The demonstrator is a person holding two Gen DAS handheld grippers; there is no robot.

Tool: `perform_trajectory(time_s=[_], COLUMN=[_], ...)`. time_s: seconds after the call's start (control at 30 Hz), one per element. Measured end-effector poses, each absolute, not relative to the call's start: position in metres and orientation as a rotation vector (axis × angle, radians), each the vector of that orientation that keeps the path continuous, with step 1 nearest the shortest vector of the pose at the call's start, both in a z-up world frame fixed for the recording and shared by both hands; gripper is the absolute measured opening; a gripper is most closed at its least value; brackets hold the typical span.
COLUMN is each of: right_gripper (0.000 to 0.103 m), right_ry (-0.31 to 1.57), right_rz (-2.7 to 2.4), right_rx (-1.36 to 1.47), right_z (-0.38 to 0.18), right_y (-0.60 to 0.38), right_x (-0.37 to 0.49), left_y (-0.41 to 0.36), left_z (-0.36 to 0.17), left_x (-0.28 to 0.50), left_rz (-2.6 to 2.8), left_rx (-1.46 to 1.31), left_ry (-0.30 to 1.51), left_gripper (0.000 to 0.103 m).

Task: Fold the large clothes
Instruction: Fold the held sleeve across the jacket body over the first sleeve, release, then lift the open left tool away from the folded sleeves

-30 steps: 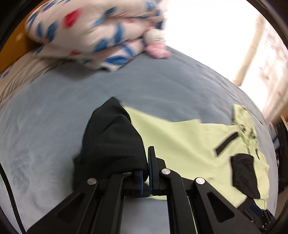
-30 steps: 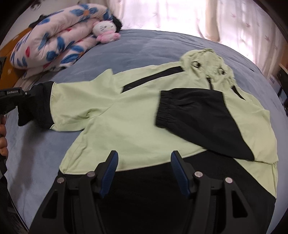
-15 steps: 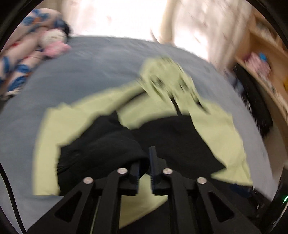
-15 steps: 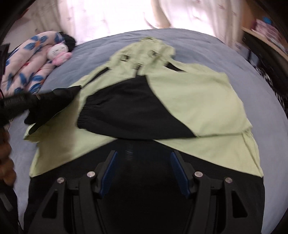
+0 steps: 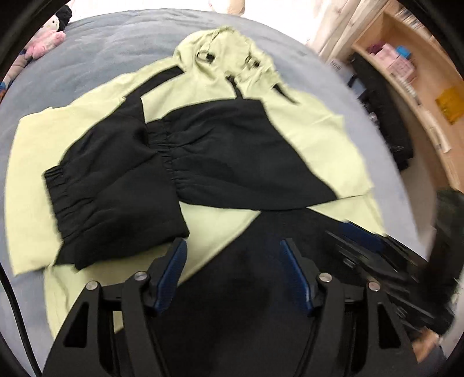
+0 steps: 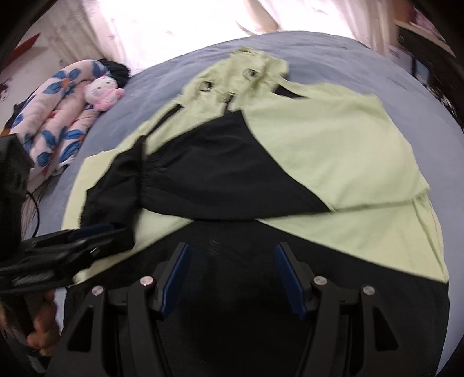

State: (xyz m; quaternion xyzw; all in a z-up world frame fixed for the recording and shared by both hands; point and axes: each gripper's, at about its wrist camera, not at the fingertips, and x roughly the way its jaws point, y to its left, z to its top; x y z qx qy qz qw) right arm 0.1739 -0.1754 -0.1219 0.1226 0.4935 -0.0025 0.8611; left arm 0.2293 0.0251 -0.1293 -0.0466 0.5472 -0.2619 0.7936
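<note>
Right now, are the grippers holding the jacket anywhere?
No. The left gripper has just opened off the black sleeve; the right gripper is open too.

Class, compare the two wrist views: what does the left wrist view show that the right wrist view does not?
Only the left wrist view shows the wooden shelves at the right, with boxes and books, and the right claw from the side.

Only the right wrist view shows the flowered quilt, the bright curtains, and the left claw from the side, jaws just opened, nothing between them.

Both show the green and black jacket lying on the blue-grey bed, both black sleeves folded across its chest, and the pink and white plush toy.
</note>
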Motion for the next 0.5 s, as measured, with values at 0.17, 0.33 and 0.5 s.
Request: perform_trajectory(time_s=[0.17, 0.33, 0.5], right_gripper=[0.061, 0.061, 0.061], right_ry=[0.986, 0.955, 0.931], right_rz=[0.103, 0.240, 0.364], right_rx=[0.146, 0.017, -0.143], right_z=[-0.105, -0.101, -0.112], right_y=[-0.139, -0.086, -0.032], right_x=[0.191, 0.208, 0.216], left_y=[0.076, 0.119, 0.150], left_z=[-0.103, -0.107, -0.122], left_x=[0.197, 0.187, 0.183], left_rz=[-0.466, -0.155, -0.036], left_rx=[-0.152, -0.091, -0.100], left_ry=[1.075, 1.042, 1.077], left_gripper=[0.073, 0.073, 0.073])
